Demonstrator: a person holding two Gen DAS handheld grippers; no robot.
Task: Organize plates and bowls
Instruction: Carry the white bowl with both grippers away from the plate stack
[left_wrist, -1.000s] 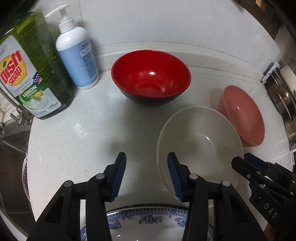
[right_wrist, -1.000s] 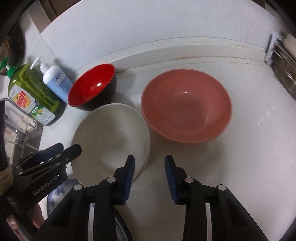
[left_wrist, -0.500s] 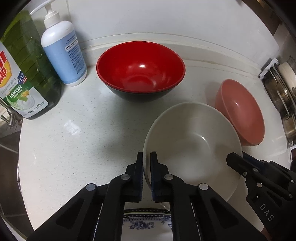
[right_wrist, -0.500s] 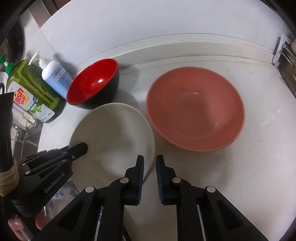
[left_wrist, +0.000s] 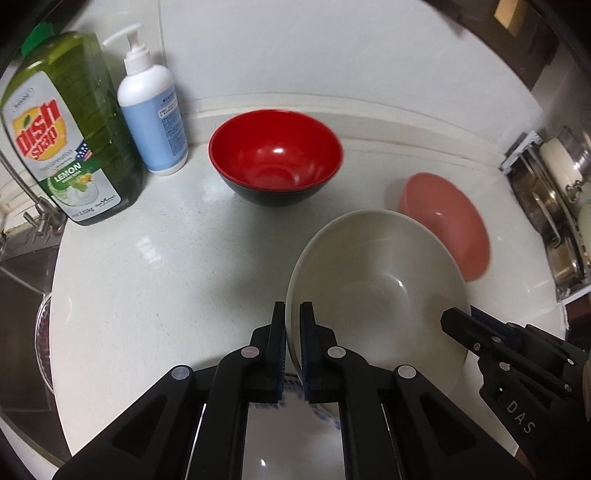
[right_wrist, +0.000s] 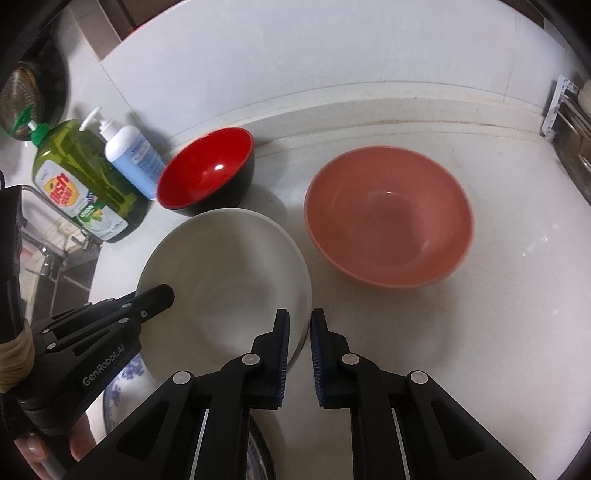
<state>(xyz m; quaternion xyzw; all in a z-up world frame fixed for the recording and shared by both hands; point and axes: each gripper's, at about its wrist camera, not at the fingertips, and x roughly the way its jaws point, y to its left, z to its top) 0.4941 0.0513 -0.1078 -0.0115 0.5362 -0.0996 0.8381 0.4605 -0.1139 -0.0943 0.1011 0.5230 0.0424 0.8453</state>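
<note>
A white bowl (left_wrist: 376, 291) sits tilted in front of me, over a blue-patterned plate (left_wrist: 291, 400). My left gripper (left_wrist: 293, 314) is shut on the white bowl's left rim. My right gripper (right_wrist: 298, 325) is shut on its right rim (right_wrist: 301, 295); it also shows in the left wrist view (left_wrist: 458, 321). A red bowl with a black outside (left_wrist: 275, 164) stands behind on the counter. A pink bowl (right_wrist: 388, 218) stands to the right of the white bowl.
A green dish soap bottle (left_wrist: 62, 129) and a white pump bottle (left_wrist: 151, 110) stand at the back left. A sink and tap (left_wrist: 33, 218) lie to the left. A metal rack with pots (left_wrist: 557, 206) is on the right.
Both grippers closed from open onto the white bowl's rim. The bowl has risen and tilted, and both cameras have pulled back slightly.
</note>
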